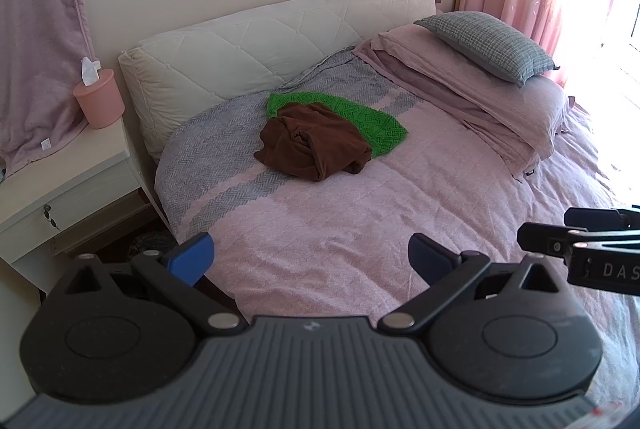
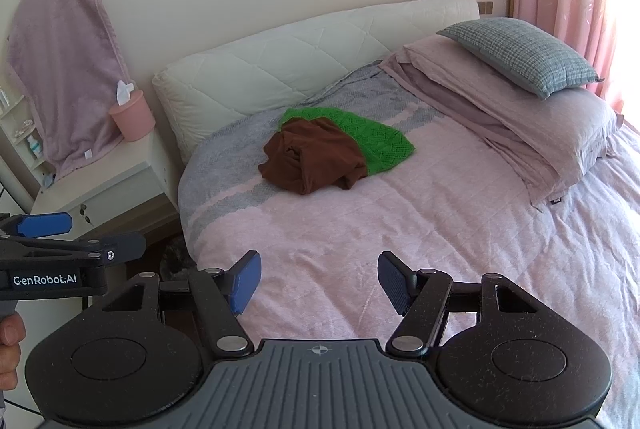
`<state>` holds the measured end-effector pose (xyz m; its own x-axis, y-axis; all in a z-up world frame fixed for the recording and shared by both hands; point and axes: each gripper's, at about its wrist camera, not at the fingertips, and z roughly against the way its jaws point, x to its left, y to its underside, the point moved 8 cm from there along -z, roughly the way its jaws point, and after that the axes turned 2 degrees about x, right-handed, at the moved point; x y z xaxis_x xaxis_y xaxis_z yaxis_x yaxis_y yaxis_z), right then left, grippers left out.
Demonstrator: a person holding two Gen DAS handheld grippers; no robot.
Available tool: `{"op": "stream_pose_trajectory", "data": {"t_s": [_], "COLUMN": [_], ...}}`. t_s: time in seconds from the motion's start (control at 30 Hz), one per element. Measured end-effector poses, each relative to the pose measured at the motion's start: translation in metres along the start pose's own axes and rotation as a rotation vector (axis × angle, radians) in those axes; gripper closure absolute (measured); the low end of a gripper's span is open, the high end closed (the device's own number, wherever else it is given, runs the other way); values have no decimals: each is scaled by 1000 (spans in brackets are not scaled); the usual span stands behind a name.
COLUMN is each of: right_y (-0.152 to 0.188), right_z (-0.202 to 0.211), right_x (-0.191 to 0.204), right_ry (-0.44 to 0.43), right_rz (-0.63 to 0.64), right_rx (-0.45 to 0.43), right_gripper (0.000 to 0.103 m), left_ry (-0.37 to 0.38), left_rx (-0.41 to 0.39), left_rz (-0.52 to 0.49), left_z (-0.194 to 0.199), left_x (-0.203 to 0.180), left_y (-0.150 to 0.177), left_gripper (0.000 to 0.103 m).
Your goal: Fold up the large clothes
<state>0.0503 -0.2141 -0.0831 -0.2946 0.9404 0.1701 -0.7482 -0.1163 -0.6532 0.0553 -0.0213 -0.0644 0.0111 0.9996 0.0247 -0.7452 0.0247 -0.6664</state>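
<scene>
The left gripper (image 1: 310, 259) hangs over the near edge of the bed (image 1: 360, 229) with its jaws spread as wide as they go and nothing between them. The right gripper (image 2: 319, 281) hangs beside it, toward the window side, also wide open and empty. Both tilt down toward the pink cover, well short of any cloth.

Farther on, near the middle of the bed and toward its head, lies the brown garment (image 1: 314, 143), crumpled in a heap. It rests partly on a green knit (image 1: 360, 115) that spreads out flatter beneath and behind it. Beyond them a white cushion (image 1: 256, 41) runs along the head edge, and folded bedding with a grey pillow (image 1: 486, 45) sits at the far right corner by the curtain.

Folding has not begun, by the look of it; this is the reach toward the pile. The next move likely calls for carrying both grippers forward to the brown garment, pinching two separate edges and lifting it clear of the green knit, so it can be spread flat on the open cover nearer the foot.
</scene>
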Motion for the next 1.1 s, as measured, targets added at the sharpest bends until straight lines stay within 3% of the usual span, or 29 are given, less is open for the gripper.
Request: {"op": "stream_pose_trajectory", "data": {"t_s": [1.1], "right_y": [14], "right_z": [19], "right_x": [-12], "right_ry": [-29], "right_rz": [10], "right_rx": [-5], "right_gripper": [41], "left_ry": [-23], "left_rx": [-1], "left_rz": [6], "left_z": [20], "left_x": [-20], "left_y": [12], "left_gripper": [1]}}
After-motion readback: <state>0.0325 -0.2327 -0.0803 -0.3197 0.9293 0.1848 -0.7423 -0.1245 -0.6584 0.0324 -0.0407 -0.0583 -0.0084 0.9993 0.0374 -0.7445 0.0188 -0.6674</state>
